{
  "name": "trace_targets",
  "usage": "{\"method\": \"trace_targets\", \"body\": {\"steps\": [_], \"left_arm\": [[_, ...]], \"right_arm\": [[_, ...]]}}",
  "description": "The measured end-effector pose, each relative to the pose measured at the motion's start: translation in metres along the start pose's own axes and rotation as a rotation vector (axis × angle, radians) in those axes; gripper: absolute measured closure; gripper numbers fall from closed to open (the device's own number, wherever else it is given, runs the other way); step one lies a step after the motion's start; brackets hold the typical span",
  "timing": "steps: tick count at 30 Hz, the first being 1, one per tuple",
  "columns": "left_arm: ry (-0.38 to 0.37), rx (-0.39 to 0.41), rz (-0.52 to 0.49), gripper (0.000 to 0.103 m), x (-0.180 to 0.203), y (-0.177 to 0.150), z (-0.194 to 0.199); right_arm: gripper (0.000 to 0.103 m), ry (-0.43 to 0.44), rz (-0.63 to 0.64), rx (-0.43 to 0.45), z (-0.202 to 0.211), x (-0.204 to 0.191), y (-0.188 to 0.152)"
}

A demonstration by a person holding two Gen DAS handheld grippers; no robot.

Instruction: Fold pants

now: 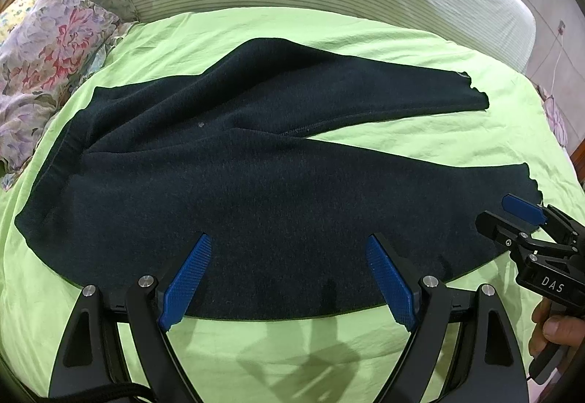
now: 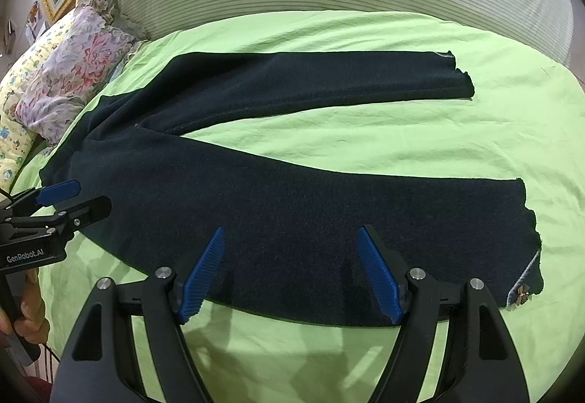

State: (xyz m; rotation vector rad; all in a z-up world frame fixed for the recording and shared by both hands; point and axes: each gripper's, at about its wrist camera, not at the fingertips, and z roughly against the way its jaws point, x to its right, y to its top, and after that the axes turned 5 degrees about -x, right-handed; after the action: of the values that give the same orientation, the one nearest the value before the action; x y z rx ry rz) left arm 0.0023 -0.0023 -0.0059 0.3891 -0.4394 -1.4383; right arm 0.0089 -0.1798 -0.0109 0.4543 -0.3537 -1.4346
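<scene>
While pants point(image 1: 256, 183) lie flat, both tools (jaws spread) hover.

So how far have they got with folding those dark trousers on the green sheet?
Done: the pants are only spread flat on the green sheet, legs apart in a V. No fold shows yet. In hand: nothing; the left gripper and right gripper both hang open at the near leg's edge. Left: gripping the cloth, laying one leg over the other, then folding along the length.
</scene>
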Motion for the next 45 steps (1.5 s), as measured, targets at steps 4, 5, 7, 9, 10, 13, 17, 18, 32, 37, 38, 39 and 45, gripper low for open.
{"method": "trace_targets", "body": {"steps": [4, 5, 7, 9, 10, 13, 17, 18, 32, 37, 38, 39, 45], "left_arm": [[0.0, 0.002, 0.001, 0.016, 0.0, 0.0, 0.0], [0.001, 0.004, 0.0, 0.016, -0.002, 0.001, -0.001], [0.0, 0.001, 0.001, 0.016, -0.002, 0.001, -0.002], [0.0, 0.001, 0.001, 0.016, -0.002, 0.0, -0.003], [-0.002, 0.001, 0.001, 0.016, -0.003, 0.0, -0.002], [-0.005, 0.001, 0.002, 0.016, -0.002, 0.0, -0.007], [-0.039, 0.044, 0.013, 0.016, -0.002, 0.001, -0.007], [-0.04, 0.044, 0.012, 0.016, -0.002, 0.001, -0.008], [-0.034, 0.035, 0.0, 0.016, -0.003, 0.01, -0.007], [-0.036, 0.02, -0.011, 0.016, -0.002, 0.018, -0.01], [-0.036, 0.019, -0.016, 0.016, -0.002, 0.02, -0.01], [-0.04, 0.015, -0.022, 0.016, -0.001, 0.023, -0.011], [-0.057, -0.009, -0.071, 0.015, 0.007, 0.05, -0.019]], "right_arm": [[0.028, 0.001, -0.007, -0.003, -0.001, -0.005, -0.001], [0.028, 0.002, -0.008, -0.003, -0.001, -0.005, -0.001], [0.028, 0.007, -0.012, -0.005, -0.001, -0.005, -0.001], [0.028, 0.003, -0.011, -0.001, -0.001, -0.005, -0.002], [0.028, 0.008, -0.012, 0.0, 0.0, -0.003, -0.001], [0.028, 0.014, -0.017, 0.014, 0.0, -0.002, 0.0], [0.028, 0.01, -0.013, 0.022, 0.0, -0.001, 0.002], [0.028, 0.015, -0.016, 0.03, 0.001, -0.001, 0.002], [0.028, 0.001, -0.033, 0.011, 0.004, 0.006, 0.01], [0.028, -0.008, -0.038, 0.024, 0.004, 0.011, 0.014], [0.028, 0.003, -0.048, 0.017, 0.003, 0.013, 0.017], [0.028, 0.0, -0.055, 0.019, 0.003, 0.017, 0.019], [0.028, 0.017, -0.107, 0.0, -0.002, 0.035, 0.039]]}}
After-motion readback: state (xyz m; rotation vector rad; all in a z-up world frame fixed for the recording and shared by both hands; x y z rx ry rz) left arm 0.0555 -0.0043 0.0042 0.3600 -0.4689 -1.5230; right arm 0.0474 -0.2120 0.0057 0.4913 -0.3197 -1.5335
